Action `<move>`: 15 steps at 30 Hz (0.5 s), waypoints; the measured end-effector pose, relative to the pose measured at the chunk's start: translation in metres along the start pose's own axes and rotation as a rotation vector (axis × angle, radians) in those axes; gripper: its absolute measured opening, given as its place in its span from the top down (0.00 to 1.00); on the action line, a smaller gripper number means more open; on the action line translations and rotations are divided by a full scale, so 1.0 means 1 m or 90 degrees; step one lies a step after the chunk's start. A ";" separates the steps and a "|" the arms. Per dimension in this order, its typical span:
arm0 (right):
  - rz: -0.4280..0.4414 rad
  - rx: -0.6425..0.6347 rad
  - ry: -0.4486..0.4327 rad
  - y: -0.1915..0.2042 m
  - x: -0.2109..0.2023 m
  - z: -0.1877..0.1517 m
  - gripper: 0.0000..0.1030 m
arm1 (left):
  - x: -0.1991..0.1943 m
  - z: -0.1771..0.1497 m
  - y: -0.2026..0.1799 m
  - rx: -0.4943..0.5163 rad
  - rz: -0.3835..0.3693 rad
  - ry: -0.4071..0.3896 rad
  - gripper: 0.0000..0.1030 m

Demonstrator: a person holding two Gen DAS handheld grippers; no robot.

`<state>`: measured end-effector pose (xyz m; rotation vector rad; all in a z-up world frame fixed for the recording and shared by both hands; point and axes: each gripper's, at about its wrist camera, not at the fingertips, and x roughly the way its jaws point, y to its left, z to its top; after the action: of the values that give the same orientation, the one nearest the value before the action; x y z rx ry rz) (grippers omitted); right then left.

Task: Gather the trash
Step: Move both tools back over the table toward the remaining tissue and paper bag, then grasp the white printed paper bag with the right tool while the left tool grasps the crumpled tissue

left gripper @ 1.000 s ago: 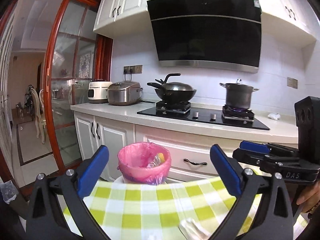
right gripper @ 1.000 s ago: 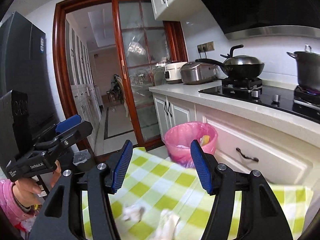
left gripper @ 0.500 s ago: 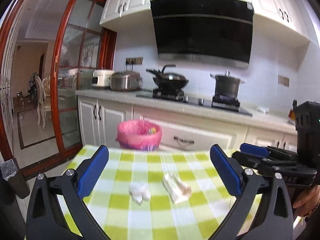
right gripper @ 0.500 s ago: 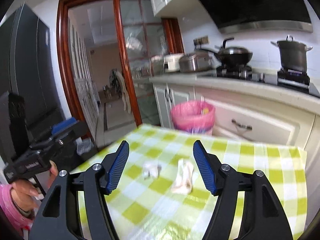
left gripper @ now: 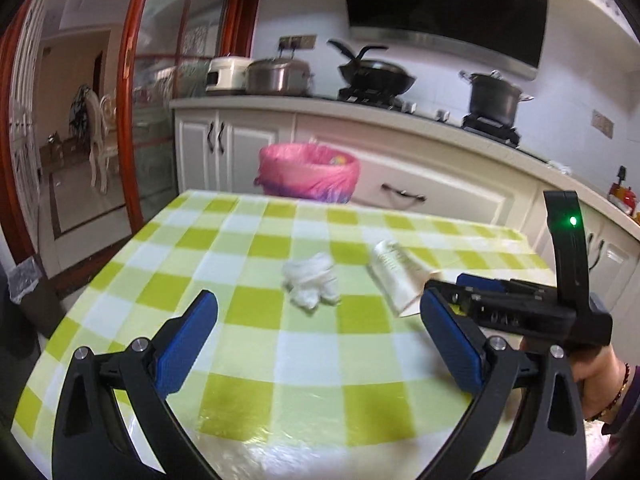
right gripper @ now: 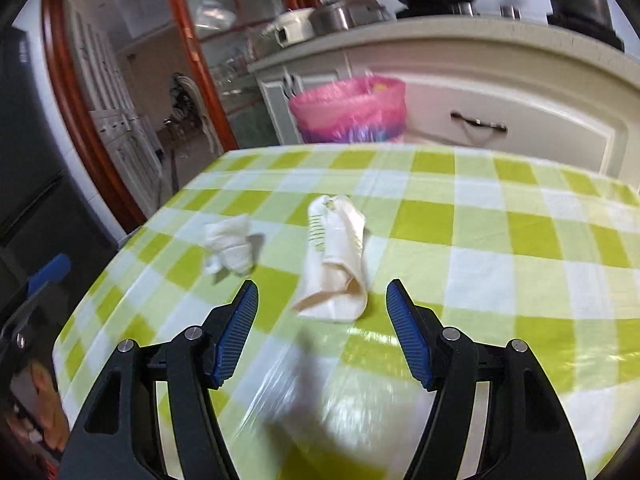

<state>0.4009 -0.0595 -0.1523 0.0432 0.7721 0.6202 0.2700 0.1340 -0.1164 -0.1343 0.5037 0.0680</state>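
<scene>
Trash is lying in two pieces on the green-and-white checked tablecloth (right gripper: 480, 216): a crumpled white tissue (right gripper: 230, 246) and, just beside it, a flattened cream paper wrapper (right gripper: 336, 264). The wrapper is carrying some green printing near its far end, too blurred and small to read. In the left wrist view the tissue (left gripper: 310, 282) is sitting near the middle of the table and the wrapper (left gripper: 396, 276) is lying to its right, its near end hidden behind the other tool.

The right gripper (right gripper: 322, 312) is hanging just above the cloth with its jaws standing wide apart, having just been opening a little further; the near end of the wrapper is lying in front of the gap between the blue pads, which are not pressing on it. The left gripper (left gripper: 320, 320) is likewise standing wide open and gripping nothing, with the tissue ahead of its gap and apart from both pads.

A bin lined with a pink bag (left gripper: 308, 172) is standing beyond the far edge of the table, against the white kitchen cabinets (left gripper: 240, 140). On the counter behind, a rice cooker, a wok and a pot are sitting, all bearing no legible lettering. White letters are showing on the side of the right tool in the left view, but they are blurring past reading. A green light (left gripper: 573, 221) is glowing on that tool's upright part.
</scene>
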 end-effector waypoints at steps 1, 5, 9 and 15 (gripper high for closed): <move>-0.005 0.004 0.006 -0.001 0.010 0.004 0.38 | 0.007 0.000 0.004 -0.005 0.005 0.004 0.05; -0.017 -0.003 0.027 0.003 0.037 0.018 0.38 | 0.034 0.001 0.020 -0.026 0.021 0.025 0.05; -0.030 -0.021 0.052 0.011 0.061 0.031 0.38 | 0.046 0.005 0.026 -0.036 0.023 0.032 0.05; -0.032 -0.025 0.098 0.010 0.084 0.037 0.38 | 0.061 0.005 0.025 -0.027 0.029 0.051 0.05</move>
<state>0.4668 0.0008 -0.1765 -0.0608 0.9074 0.5950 0.3229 0.1614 -0.1443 -0.1670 0.5858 0.1177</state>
